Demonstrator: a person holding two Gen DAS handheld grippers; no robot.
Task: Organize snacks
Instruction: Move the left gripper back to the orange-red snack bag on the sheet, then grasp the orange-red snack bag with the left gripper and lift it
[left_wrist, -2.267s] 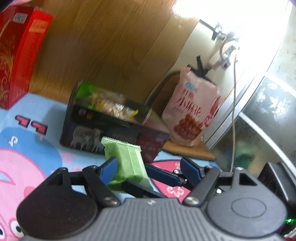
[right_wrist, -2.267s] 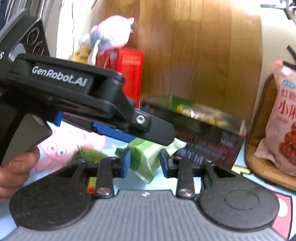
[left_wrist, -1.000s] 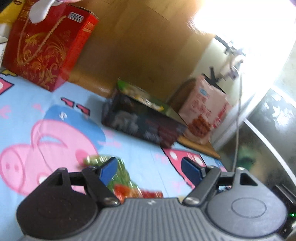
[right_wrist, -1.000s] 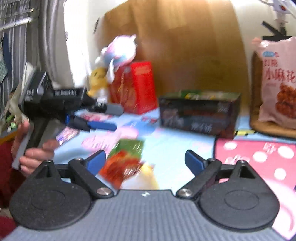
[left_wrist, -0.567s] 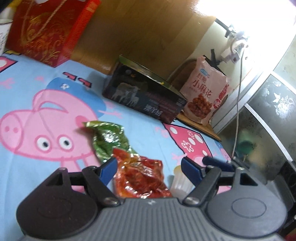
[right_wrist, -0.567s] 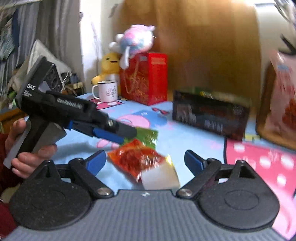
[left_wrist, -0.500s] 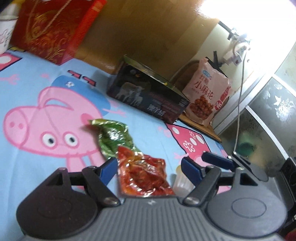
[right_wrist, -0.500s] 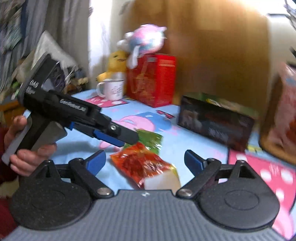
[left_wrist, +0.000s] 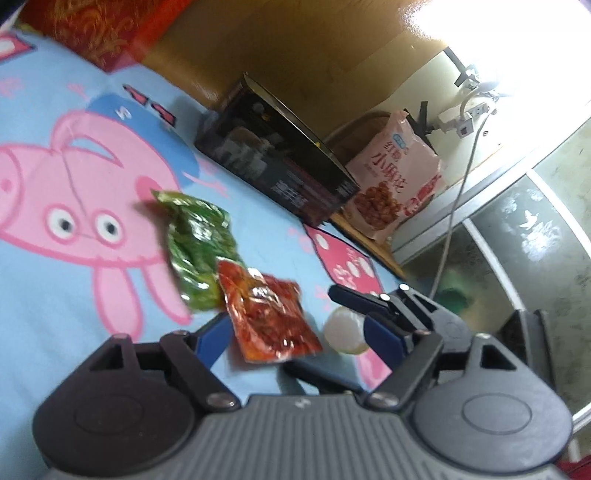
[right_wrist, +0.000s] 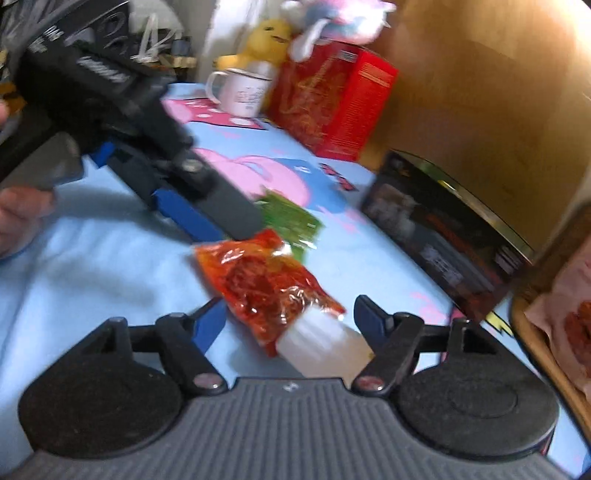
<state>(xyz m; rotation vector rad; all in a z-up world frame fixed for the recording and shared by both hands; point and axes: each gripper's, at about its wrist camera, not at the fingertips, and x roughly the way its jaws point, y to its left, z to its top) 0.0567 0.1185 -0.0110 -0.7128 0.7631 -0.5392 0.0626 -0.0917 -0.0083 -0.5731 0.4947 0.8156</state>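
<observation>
A red snack pouch (left_wrist: 267, 314) lies on the blue cartoon cloth, overlapping a green snack pouch (left_wrist: 195, 240). A white jelly cup (left_wrist: 345, 330) lies on its side just right of the red pouch. My left gripper (left_wrist: 295, 338) is open and low over the red pouch, which sits between its fingers. My right gripper (right_wrist: 290, 319) is open, with the red pouch (right_wrist: 266, 284) and the jelly cup (right_wrist: 325, 349) between its fingers. The green pouch (right_wrist: 291, 218) lies beyond. The dark snack box (left_wrist: 277, 166) stands at the back, also in the right wrist view (right_wrist: 443, 229).
A pink snack bag (left_wrist: 395, 184) leans on a wooden stand right of the box. A red gift box (right_wrist: 332, 107), a white mug (right_wrist: 243, 88) and plush toys (right_wrist: 273, 33) stand at the back left. The other gripper's body (right_wrist: 110, 110) reaches in from the left.
Both grippers have pulled back from the dark box, where they held a light green packet, and now sit open and lower over the red pouch and jelly cup.
</observation>
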